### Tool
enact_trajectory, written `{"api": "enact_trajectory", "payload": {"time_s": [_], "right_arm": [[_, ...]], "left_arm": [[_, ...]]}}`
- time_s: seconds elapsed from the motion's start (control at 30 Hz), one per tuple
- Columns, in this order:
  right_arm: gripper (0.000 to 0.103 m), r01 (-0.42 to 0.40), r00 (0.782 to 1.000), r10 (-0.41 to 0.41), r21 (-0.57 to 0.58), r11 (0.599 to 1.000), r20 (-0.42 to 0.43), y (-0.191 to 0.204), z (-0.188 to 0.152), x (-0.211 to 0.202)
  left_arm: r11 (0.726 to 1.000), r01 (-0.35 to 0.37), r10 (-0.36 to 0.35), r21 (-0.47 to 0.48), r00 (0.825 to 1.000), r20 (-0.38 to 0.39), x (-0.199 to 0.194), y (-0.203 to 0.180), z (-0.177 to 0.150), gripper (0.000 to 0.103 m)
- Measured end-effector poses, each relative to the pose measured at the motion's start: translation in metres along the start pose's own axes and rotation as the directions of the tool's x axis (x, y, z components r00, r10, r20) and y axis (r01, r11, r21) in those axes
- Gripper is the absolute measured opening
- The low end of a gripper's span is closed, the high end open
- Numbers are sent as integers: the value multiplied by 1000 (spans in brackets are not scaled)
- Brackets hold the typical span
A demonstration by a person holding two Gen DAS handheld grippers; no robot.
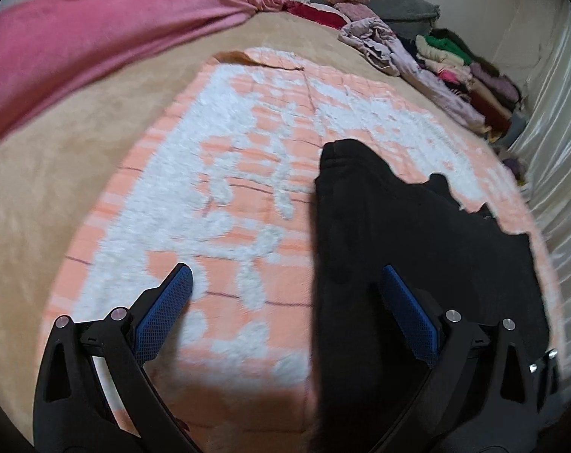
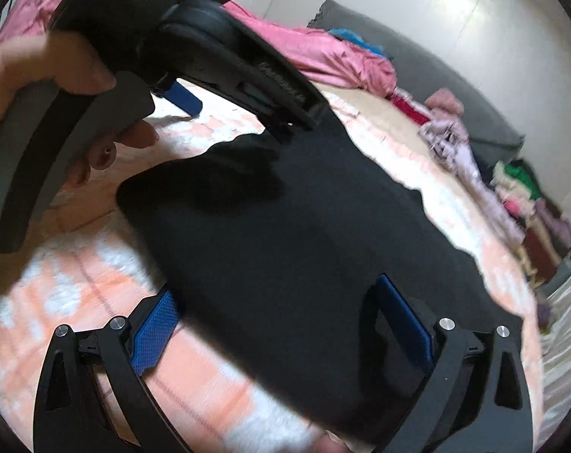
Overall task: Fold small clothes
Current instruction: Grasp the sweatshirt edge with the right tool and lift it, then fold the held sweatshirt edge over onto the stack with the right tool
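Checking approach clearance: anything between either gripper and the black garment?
Nothing visible. The black garment lies flat on the peach-and-white blanket; the left gripper and right gripper are both open right over it. The clothes pile sits at the far edge.

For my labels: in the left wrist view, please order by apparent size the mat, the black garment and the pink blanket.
1. Mat.
2. Black garment and pink blanket: similar area; the garment lies nearer the camera, so unranked.

Black garment (image 1: 417, 249); peach-white, perhaps checked, blanket (image 1: 225, 173).
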State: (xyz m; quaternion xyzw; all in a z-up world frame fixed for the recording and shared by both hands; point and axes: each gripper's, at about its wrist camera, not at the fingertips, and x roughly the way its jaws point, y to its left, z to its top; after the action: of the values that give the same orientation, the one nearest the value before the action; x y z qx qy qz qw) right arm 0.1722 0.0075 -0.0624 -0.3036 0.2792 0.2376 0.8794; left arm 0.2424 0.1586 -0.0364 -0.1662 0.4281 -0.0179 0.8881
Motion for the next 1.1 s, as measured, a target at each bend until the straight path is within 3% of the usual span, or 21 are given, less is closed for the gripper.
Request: {"api": "enact_trajectory", "payload": {"time_s": [0.03,0.07,0.1,0.17,0.23,0.37,0.47,0.53,0.6,0.67,0.73,0.83,1.1], "right_arm": [[90,20,1000,-20,-8,1000,15,1,0,0],[71,31,999,-31,-15,999,29,2,-1,0],[64,24,999,-23,-19,1000,32,3,-2,0],[36,28,998,-27,-24,999,49,2,-2,-3],[17,16,998,-15,-16,1000,65,0,-2,-5],[13,-41,994,34,60,997,108,-17,-4,-13],[12,-89,989,72,123,988,132,-30,-5,-20],[12,-123,984,98,160,979,151,-36,-7,-25],[12,-141,980,111,185,973,163,-40,-9,-28],[12,-159,978,124,208,965,170,-45,-10,-30],[12,-170,975,131,226,959,177,-47,-12,-33],[12,-188,970,134,278,942,202,-58,-17,-41],[10,-229,953,98,468,854,288,-109,-47,-70]], "left_arm": [[1000,28,-28,-13,1000,-7,2,1,1,93],[998,55,-56,-26,998,-14,3,2,2,93],[995,87,-88,-46,996,-21,5,2,3,93],[988,141,-143,-68,989,-35,9,1,5,93],[976,199,-204,-92,978,-49,13,-2,5,93],[963,248,-257,-107,964,-74,21,-12,9,87],[967,235,-244,-95,965,-93,26,-20,10,85],[970,229,-236,-79,966,-106,28,-27,9,61],[963,251,-262,-97,957,-122,31,-32,9,46],[966,239,-251,-98,960,-128,33,-37,10,44],[967,239,-249,-88,961,-118,29,-44,10,24],[968,236,-244,-89,966,-88,19,-57,12,17],[971,236,-235,26,971,-40,-16,-130,22,16]]}}
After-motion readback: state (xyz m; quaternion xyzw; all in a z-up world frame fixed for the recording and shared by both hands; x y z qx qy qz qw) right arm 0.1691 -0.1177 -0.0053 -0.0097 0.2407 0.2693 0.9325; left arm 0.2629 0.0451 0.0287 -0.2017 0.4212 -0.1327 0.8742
